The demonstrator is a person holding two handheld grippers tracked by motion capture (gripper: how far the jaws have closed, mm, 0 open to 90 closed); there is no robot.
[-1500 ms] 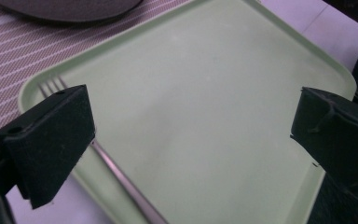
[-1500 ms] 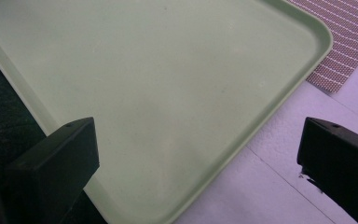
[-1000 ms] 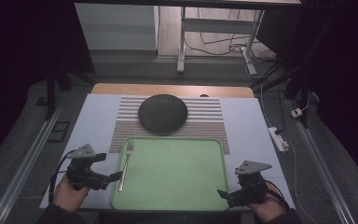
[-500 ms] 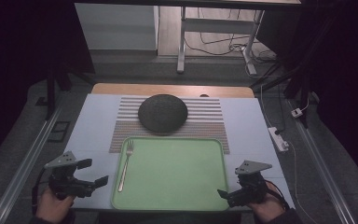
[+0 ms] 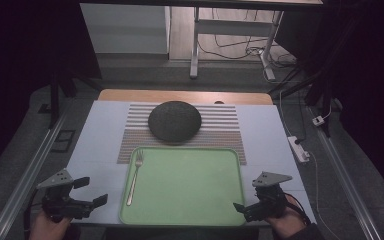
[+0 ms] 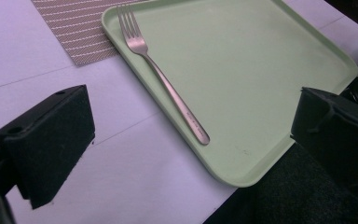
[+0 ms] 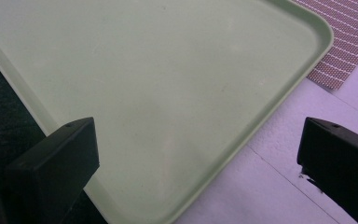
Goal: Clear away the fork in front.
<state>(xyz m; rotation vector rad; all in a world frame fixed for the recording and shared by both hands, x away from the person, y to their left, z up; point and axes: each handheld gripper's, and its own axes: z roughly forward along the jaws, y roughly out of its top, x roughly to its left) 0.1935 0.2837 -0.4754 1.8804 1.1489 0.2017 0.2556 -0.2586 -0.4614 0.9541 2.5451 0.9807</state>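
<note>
Fork (image 5: pixel 133 176) lies along left edge of green tray (image 5: pixel 190 220), tines far. Left gripper (image 5: pixel 92 192) off tray's near-left corner, jaws wide apart, empty; right gripper (image 5: pixel 239 207) at near-right corner, likewise wide and empty. Judgement: approach handle (image 6: pixel 186 119) square-on, close low at mid-handle

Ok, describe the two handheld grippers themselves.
Both are black. The left gripper and right gripper each carry a grey three-cornered plate on top. The left's jaw pads look like coarse foam; the right's pads look smoother.
</note>
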